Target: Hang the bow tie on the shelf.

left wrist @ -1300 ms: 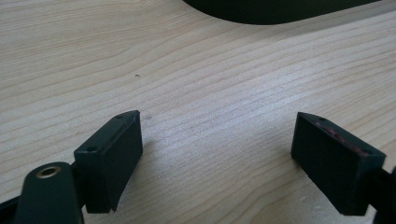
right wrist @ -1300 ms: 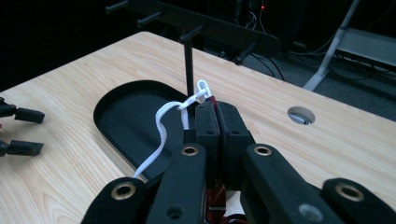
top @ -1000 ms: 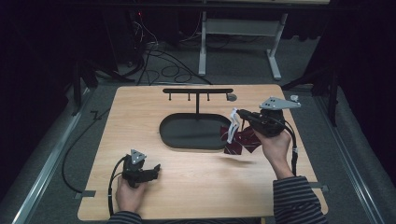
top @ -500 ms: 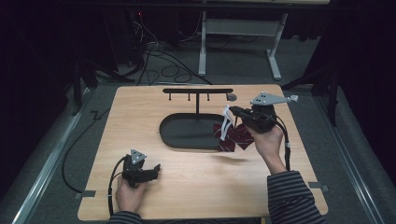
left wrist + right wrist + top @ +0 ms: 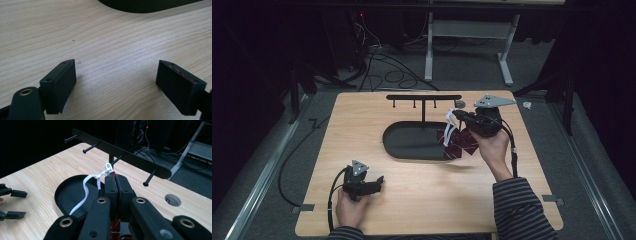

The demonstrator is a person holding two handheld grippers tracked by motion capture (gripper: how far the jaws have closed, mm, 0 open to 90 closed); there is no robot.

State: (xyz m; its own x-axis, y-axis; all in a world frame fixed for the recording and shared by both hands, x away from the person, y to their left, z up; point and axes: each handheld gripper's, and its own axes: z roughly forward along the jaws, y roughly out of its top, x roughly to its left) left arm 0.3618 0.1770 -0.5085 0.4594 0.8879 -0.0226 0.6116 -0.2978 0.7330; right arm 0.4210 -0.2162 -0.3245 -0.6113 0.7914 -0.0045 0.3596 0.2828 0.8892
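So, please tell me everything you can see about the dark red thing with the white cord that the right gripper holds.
The dark red item looks like a small pouch or tag of soft material, though its exact kind is hard to tell. It hangs below the right gripper, lifted above the right end of the black oval tray. A white cord loops from its top. The jaws are shut on it near the knot, just in front of the pegs of the black rack.

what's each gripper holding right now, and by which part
The right gripper is shut on the dark red item at its top, where the white cord attaches. The left gripper is open and empty.
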